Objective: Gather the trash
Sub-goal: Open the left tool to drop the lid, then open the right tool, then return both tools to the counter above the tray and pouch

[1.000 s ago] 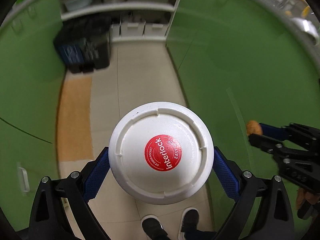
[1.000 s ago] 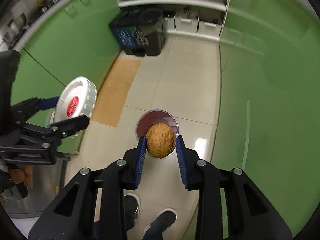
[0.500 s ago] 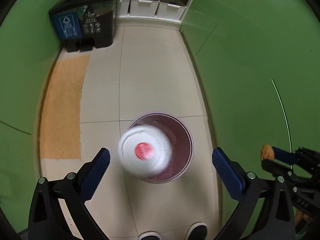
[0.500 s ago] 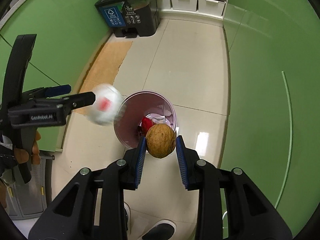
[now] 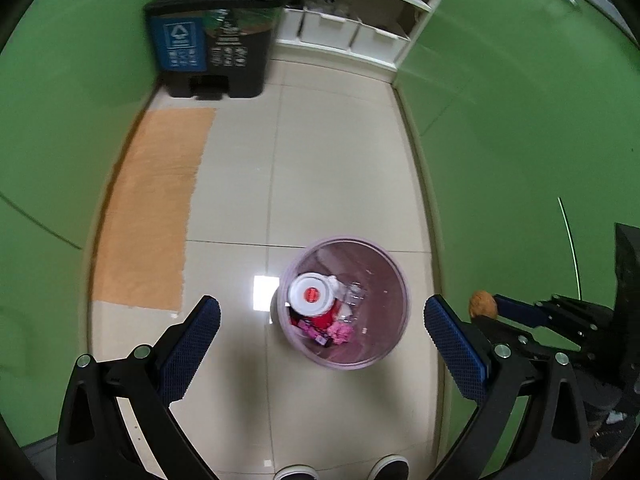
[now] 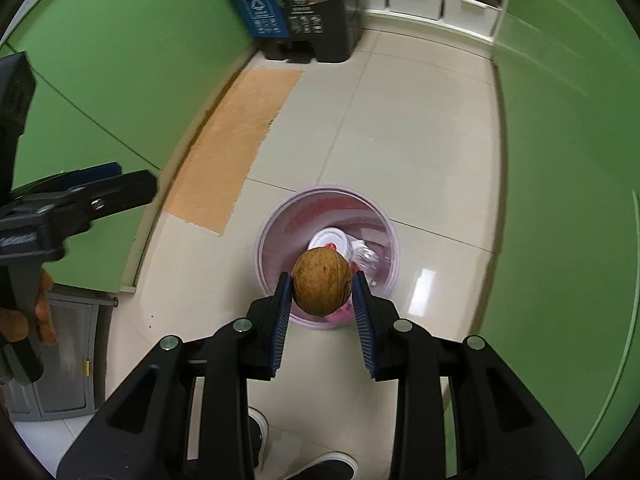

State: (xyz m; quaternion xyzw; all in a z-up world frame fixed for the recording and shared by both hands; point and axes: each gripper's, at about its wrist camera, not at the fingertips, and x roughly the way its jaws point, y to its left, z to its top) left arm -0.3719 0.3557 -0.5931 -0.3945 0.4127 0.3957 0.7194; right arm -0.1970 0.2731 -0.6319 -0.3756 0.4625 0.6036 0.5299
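Observation:
A small lilac bin stands on the tiled floor below me, also seen in the right wrist view. A white lid with a red label lies inside it on pink and red trash, and shows in the right wrist view. My left gripper is open and empty, high above the bin. My right gripper is shut on a brown walnut, held above the bin's near rim. The walnut also shows in the left wrist view.
A black and blue two-part pedal bin stands at the far end of the floor. White storage boxes sit on a low shelf. An orange mat lies at left. Green cabinet fronts line both sides. My shoes are below.
My left gripper opened and let go of the white lid, which fell into the lilac bin. Both grippers tilted down over the bin. The right gripper kept hold of the walnut.

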